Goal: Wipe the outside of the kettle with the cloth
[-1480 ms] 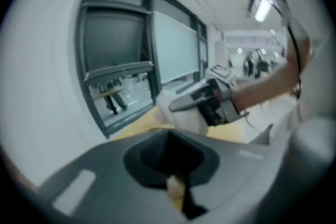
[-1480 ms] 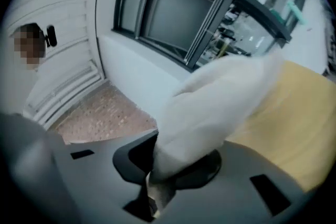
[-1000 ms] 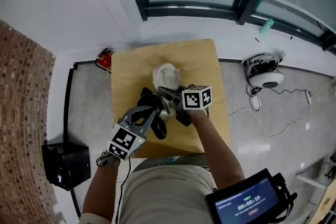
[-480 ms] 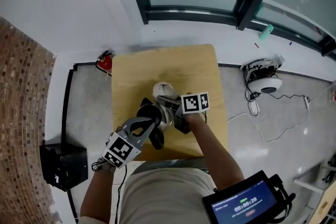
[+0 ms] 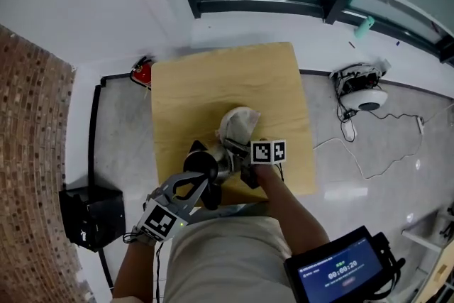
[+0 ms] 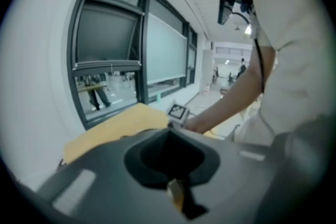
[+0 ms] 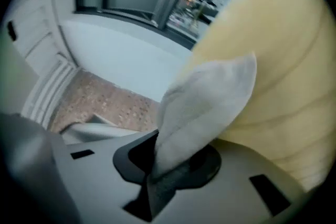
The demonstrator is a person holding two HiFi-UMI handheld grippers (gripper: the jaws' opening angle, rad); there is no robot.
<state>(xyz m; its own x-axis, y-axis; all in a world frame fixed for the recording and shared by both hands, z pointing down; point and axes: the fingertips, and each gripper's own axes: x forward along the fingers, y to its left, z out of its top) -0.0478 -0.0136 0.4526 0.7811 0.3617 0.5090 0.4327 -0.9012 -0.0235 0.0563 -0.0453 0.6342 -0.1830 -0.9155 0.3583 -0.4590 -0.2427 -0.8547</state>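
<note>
The kettle (image 5: 221,165), steel-bodied with a black top and handle, stands near the front edge of the wooden table (image 5: 206,81). My right gripper (image 5: 233,145) is shut on a white cloth (image 5: 239,124) just right of the kettle. In the right gripper view the cloth (image 7: 205,107) rises out of the closed jaws of the right gripper (image 7: 157,165) above the tabletop. My left gripper (image 5: 202,184) reaches in from the lower left, and its fingers meet on the kettle's black handle. The left gripper view shows the left gripper (image 6: 176,191) with jaws together; the kettle is hidden there.
A dark window frame (image 5: 269,3) runs behind the table. On the floor lie a red object (image 5: 142,72) at the table's left corner, a black box (image 5: 89,220) at the lower left, and a white device with cables (image 5: 365,92) at the right. A tablet (image 5: 340,270) hangs at my right.
The right gripper and cloth have shifted right and nearer the front edge. The cloth, low against the kettle half a second ago, now sticks up. The left gripper has drawn back toward the body.
</note>
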